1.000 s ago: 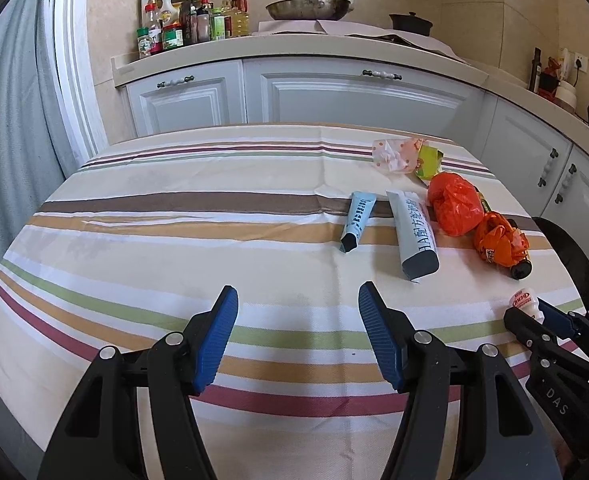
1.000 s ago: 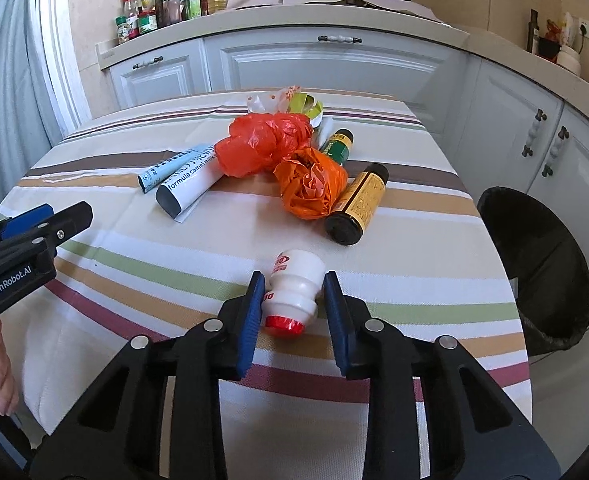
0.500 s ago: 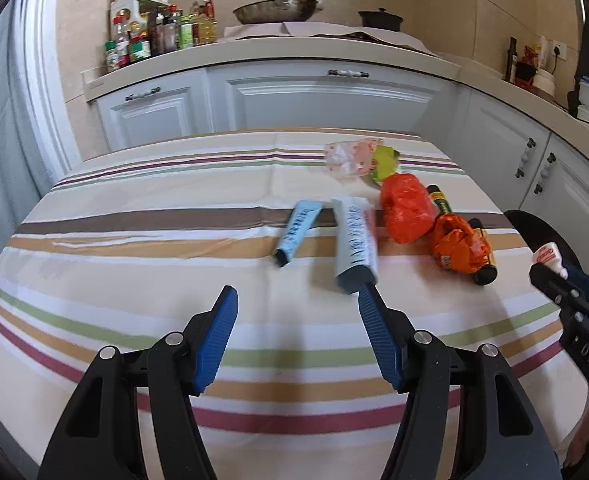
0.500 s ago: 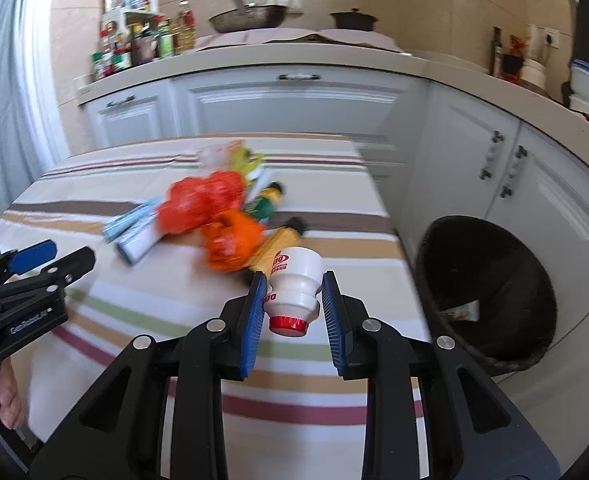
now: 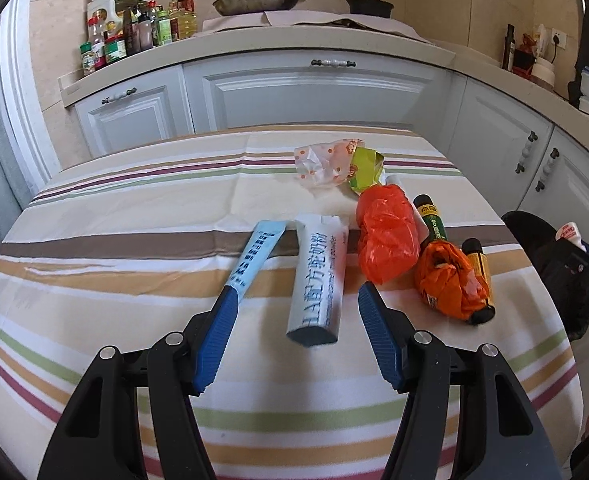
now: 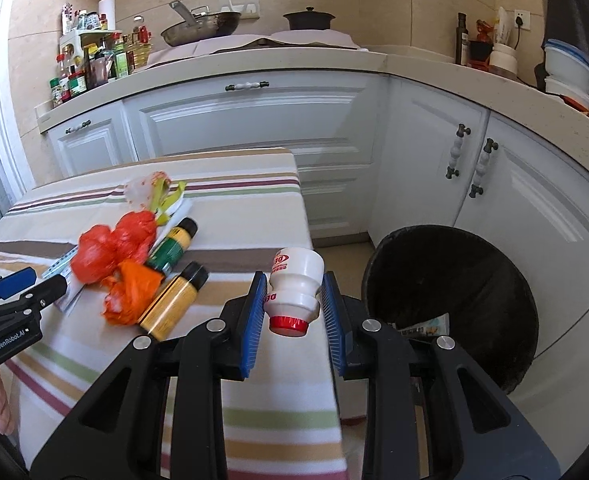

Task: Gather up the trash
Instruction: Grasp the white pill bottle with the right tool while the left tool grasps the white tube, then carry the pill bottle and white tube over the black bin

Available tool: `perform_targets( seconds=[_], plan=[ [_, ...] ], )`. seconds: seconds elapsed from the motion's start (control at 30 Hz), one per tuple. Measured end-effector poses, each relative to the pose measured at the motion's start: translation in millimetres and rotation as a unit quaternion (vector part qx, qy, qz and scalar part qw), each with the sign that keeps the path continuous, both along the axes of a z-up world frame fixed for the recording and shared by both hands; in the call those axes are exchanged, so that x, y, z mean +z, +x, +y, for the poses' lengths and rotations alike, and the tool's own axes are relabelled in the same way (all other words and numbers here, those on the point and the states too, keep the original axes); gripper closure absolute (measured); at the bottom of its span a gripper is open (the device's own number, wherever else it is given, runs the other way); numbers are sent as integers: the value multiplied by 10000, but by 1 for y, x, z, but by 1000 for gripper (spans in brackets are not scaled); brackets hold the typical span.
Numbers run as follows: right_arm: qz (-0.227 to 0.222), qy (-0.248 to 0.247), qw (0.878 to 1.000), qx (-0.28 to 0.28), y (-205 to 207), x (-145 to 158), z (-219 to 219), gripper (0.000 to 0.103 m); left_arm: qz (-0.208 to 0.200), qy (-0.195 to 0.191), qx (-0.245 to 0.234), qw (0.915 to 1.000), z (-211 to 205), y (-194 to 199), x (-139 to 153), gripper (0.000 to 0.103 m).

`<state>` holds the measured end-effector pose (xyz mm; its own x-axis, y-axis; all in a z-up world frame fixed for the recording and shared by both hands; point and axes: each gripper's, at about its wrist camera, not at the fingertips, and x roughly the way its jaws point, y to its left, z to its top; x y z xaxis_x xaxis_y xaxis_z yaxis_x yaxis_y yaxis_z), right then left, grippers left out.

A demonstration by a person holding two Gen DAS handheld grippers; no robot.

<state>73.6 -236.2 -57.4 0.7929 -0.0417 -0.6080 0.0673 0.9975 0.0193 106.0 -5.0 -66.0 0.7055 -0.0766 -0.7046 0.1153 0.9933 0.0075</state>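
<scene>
Right hand-held gripper [image 6: 294, 304] clamping small white bottle [image 6: 296, 286], red cap toward camera, left hand-held gripper [image 5: 294, 320] open

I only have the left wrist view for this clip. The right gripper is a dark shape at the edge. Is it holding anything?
Observer: Yes, the right gripper is shut on a small white bottle with a red cap.
Operator: Where is it heading?
Observer: It sits just past the table edge, beside a black bin on the floor.
Operator: Is the bin empty?
Observer: No, some printed packaging already lies inside.
</scene>
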Motion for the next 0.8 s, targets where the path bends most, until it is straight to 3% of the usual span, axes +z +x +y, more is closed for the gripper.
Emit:
perform_targets(
  seconds=[0.17, 0.27, 0.43, 0.53, 0.8],
  plan=[
    [31, 96, 9999, 29, 11, -3, -6, 75, 98, 120, -18, 9999, -5, 9, -4, 45],
    [99, 220, 9997, 69, 16, -5, -10, 75, 194, 179, -58, 9996, -7, 12, -8, 54],
    [86, 227, 9997, 84, 18, -5, -12, 75, 321, 184, -170, 9992, -9, 15, -12, 78],
    [90, 233, 9997, 84, 18, -4, -11, 75, 261, 192, -217, 9992, -10, 13, -10, 87],
    [54, 220, 9997, 91, 17, -3, -11, 75, -4, 104, -212, 9997, -8, -3, 7, 93]
  ],
)
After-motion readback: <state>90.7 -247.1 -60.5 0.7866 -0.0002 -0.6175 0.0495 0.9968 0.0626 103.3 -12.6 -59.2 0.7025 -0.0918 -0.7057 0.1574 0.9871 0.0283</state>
